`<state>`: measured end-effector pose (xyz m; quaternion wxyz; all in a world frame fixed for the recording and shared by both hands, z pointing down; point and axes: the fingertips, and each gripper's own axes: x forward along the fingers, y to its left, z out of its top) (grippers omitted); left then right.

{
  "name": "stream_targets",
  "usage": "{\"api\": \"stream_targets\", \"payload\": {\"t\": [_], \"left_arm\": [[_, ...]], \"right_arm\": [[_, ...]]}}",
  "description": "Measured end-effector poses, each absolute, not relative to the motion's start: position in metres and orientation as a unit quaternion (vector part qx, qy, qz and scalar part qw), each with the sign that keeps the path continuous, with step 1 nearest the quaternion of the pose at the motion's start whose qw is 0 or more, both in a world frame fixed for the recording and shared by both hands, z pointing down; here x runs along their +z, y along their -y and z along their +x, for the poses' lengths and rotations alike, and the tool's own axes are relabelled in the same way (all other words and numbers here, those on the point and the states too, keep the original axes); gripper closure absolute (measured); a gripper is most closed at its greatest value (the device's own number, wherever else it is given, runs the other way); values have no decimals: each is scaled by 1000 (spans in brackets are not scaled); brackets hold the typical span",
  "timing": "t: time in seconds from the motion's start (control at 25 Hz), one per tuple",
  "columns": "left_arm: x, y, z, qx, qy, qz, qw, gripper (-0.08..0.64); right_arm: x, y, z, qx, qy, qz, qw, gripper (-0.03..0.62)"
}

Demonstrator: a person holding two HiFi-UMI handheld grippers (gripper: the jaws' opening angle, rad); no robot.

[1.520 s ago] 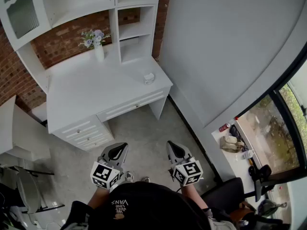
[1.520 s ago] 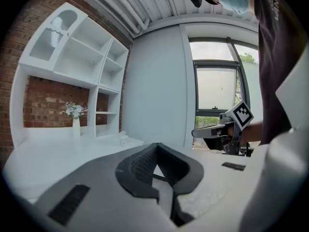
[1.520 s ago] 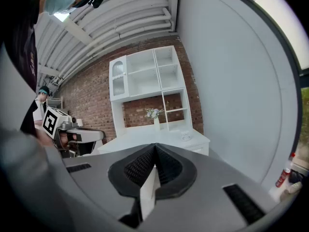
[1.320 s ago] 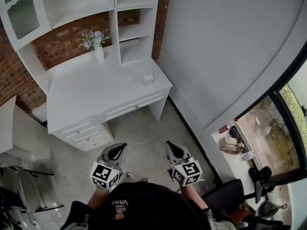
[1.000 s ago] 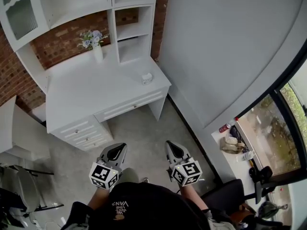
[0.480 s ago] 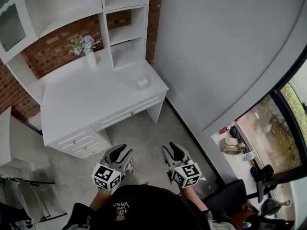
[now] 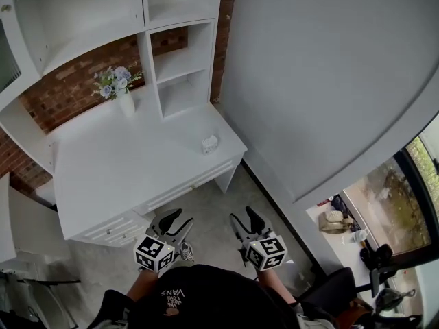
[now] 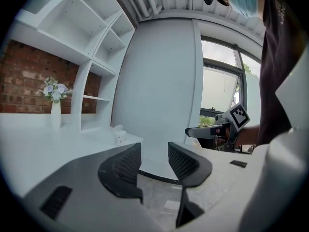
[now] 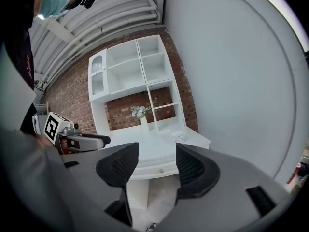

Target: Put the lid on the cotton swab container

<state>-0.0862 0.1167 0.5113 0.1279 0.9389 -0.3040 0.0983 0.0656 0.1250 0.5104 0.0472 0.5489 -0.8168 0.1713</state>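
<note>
— Cotton swab container: where is it placed?
— It is set near the bench's right front corner, well apart from both grippers.
— Grippers?
— The left gripper and right gripper are held over the floor; their jaws have just been opened, nothing between them.
— Surroundings?
— A flower vase is set back by the shelves; the bench's front edge is interposed.

The left gripper and the right gripper are held side by side just in front of the person's body. They are level with each other, with a gap between them. Both point forward and tilt slightly downward. Their jaws have just been opening and now stand apart, the right pair wider than the left. Nothing is between either pair.
</note>
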Motion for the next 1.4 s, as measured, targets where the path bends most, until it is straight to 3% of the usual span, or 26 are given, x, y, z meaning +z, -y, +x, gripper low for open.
{"api": "stream_targets", "payload": {"t": [0.76,1.4], "left_arm": [[521,21,-111,128,229,957,122,387],[518,106,-62,115,267,950,111,360]], "right_arm": [[519,-2,29,177,787,589,51,359],[534,97,60,150,838,514,100,353]]}}
